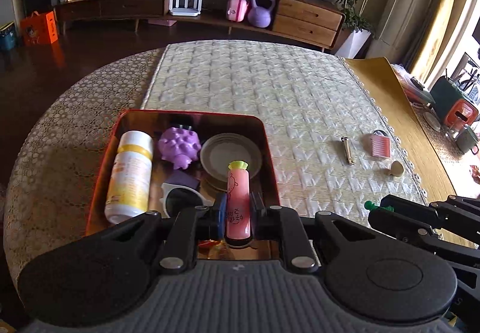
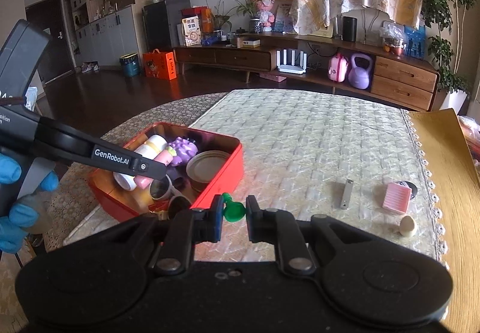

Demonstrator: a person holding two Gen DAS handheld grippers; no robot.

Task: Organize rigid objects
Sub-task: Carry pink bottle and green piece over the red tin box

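A red tin (image 1: 271, 153) (image 2: 231, 171) sits on the quilted mat and holds a white and yellow bottle (image 1: 130, 174), a purple spiky toy (image 1: 180, 148), a round grey lid (image 1: 231, 156) and sunglasses (image 1: 180, 201). My left gripper (image 1: 238, 210) is shut on a pink tube (image 1: 238, 201) with a green cap, held over the tin's near side. It also shows in the right wrist view (image 2: 147, 169). My right gripper (image 2: 234, 211) is shut on a small green toy (image 2: 234, 208), just right of the tin above the mat.
On the mat to the right lie a metal nail clipper (image 1: 347, 150) (image 2: 346, 193), a pink ribbed box (image 1: 380, 145) (image 2: 396, 198) and a small cream egg-shaped piece (image 1: 396, 168) (image 2: 408, 225). A wooden tabletop (image 1: 420, 135) with cups lies further right.
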